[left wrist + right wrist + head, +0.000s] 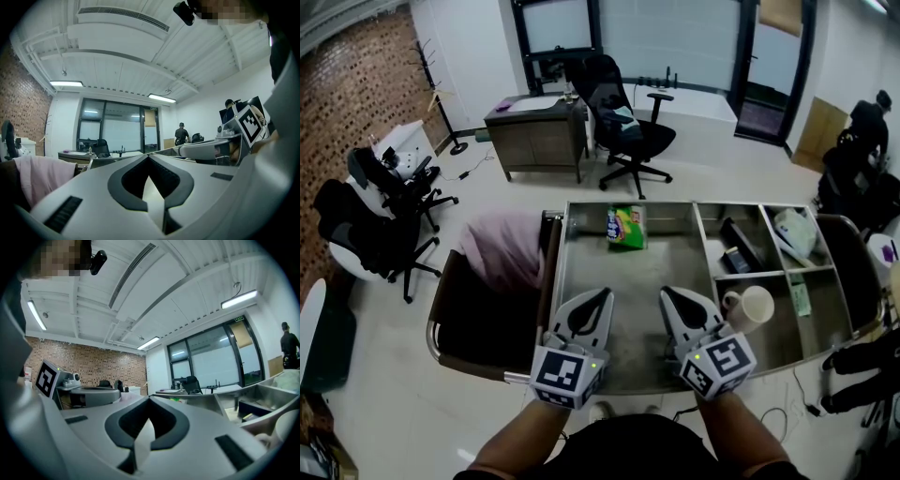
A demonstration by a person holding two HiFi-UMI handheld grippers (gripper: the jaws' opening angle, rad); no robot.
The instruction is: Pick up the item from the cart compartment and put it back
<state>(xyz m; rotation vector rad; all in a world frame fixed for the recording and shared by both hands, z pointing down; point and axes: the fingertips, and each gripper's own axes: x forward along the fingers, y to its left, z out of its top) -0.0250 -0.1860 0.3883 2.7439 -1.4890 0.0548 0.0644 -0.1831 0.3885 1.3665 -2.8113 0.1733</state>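
Note:
A green and yellow snack bag [625, 227] lies at the far side of the cart's large middle compartment [619, 281]. My left gripper [606, 292] and right gripper [666, 292] hover side by side over the near part of that compartment, both shut with nothing between the jaws. Both point upward and away, well short of the bag. In the left gripper view the jaws [149, 156] meet at the tip, and the right gripper's body [206, 150] shows to the right. In the right gripper view the jaws [149, 397] are also closed.
The cart's right compartments hold a white mug [750, 305], a dark box [739, 244], a white bag [795, 232] and a paper slip [800, 298]. A pink cloth [499, 251] lies over a bin on the left. Office chairs [623, 122] and a desk [534, 131] stand beyond.

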